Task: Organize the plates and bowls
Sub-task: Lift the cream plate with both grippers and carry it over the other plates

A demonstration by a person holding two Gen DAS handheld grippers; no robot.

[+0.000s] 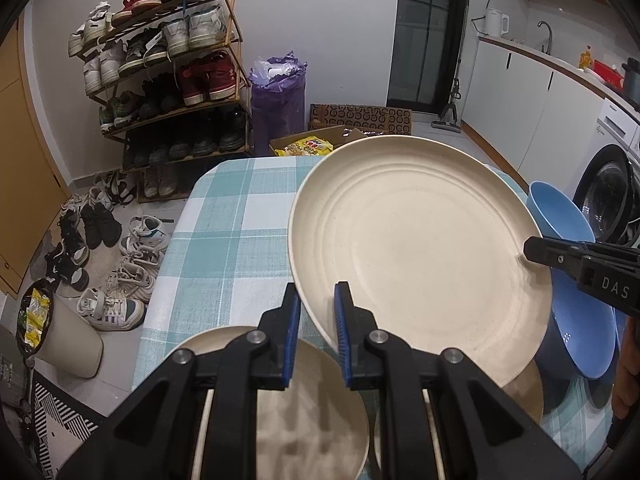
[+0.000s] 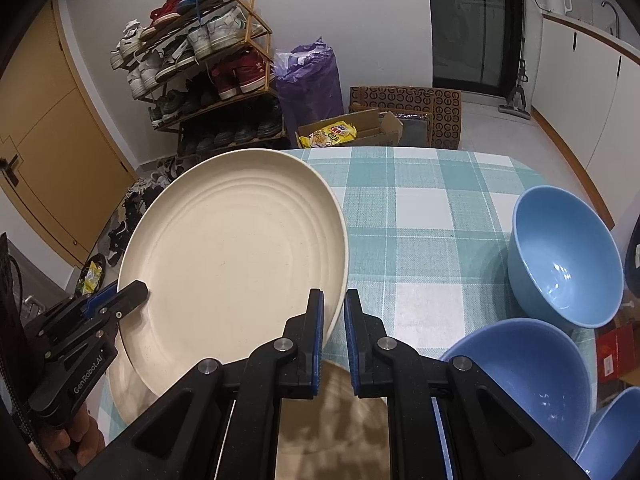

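Our left gripper (image 1: 316,336) and right gripper (image 2: 334,338) both pinch the cream plate's (image 1: 420,256) rim, tilted above other plates (image 1: 304,404); beside it, blue bowls (image 2: 560,268) remain unstacked.

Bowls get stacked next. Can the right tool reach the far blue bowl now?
Probably not yet: the right tool and left tool both grip the raised cream plate. Once freed, nothing seems to stand between it and the far blue bowl.
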